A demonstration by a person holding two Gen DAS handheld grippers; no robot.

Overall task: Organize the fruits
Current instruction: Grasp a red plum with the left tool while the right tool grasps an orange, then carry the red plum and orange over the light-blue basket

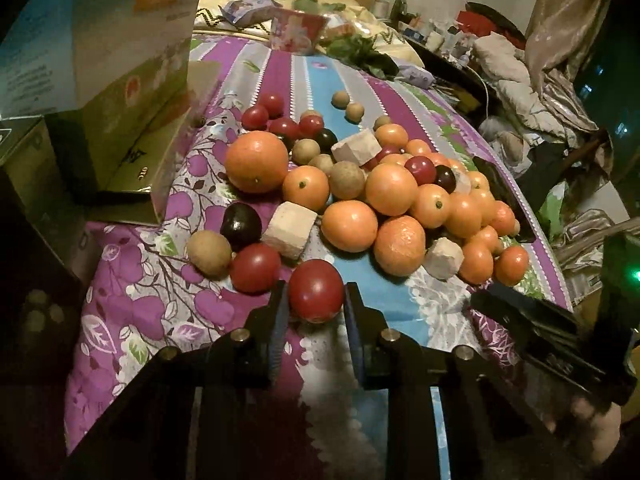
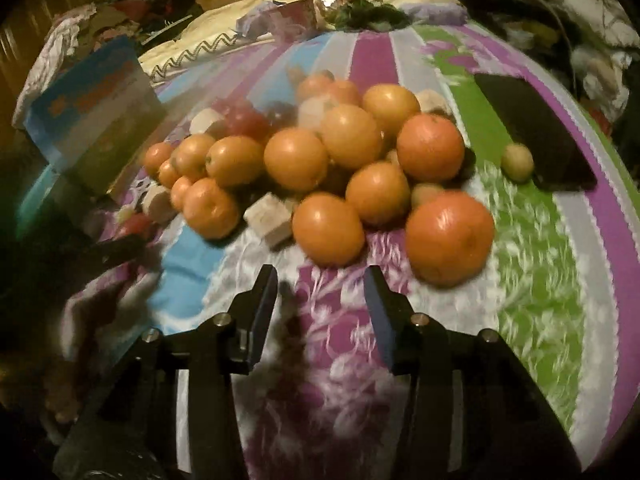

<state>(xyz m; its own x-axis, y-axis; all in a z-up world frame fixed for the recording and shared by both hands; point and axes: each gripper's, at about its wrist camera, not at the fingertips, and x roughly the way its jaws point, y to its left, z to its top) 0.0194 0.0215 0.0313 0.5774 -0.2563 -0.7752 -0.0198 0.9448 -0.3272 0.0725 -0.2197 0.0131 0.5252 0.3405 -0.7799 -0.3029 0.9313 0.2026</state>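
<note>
Our left claw (image 1: 315, 300) gripped a red tomato (image 1: 316, 290); our right claw (image 2: 321, 286) gaped empty; the fruit pile (image 1: 390, 196) on the bed (image 1: 132, 308) lay mostly unsorted.

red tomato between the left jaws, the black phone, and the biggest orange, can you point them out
red tomato (image 1: 316, 291), left wrist view, middle of its front skin
black phone (image 2: 536, 136), right wrist view, centre of its dark face
biggest orange (image 1: 257, 162), left wrist view, middle of its rind

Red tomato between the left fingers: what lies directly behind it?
Behind the red tomato, bare blue bedsheet, then an orange and a tan cube. The tomato hides the sheet beneath itself.
</note>
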